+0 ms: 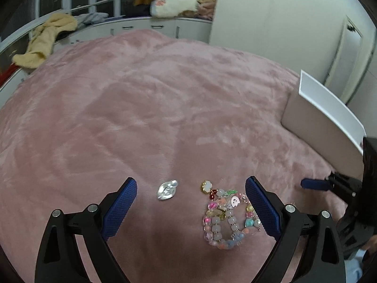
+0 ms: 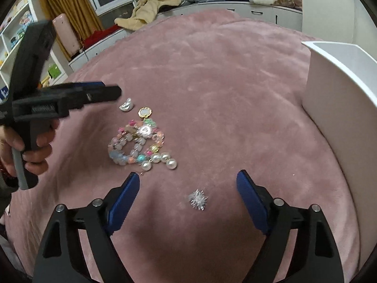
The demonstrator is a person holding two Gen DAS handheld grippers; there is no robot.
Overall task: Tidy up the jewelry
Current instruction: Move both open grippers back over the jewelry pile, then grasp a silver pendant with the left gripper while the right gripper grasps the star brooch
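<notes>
Left gripper [image 1: 190, 208] fingers wide over heap of pastel beaded bracelets [image 1: 226, 219] | right gripper [image 2: 188, 202] fingers wide around spiky silver brooch [image 2: 198, 199] | fuzzy pink blanket [image 1: 165, 106]

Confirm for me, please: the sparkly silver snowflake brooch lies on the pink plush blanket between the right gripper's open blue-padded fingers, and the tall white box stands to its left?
Not quite. In the right wrist view, the tall white box stands to the right of the sparkly silver snowflake brooch, not left. The brooch does lie on the pink plush blanket between the open right gripper.
</notes>
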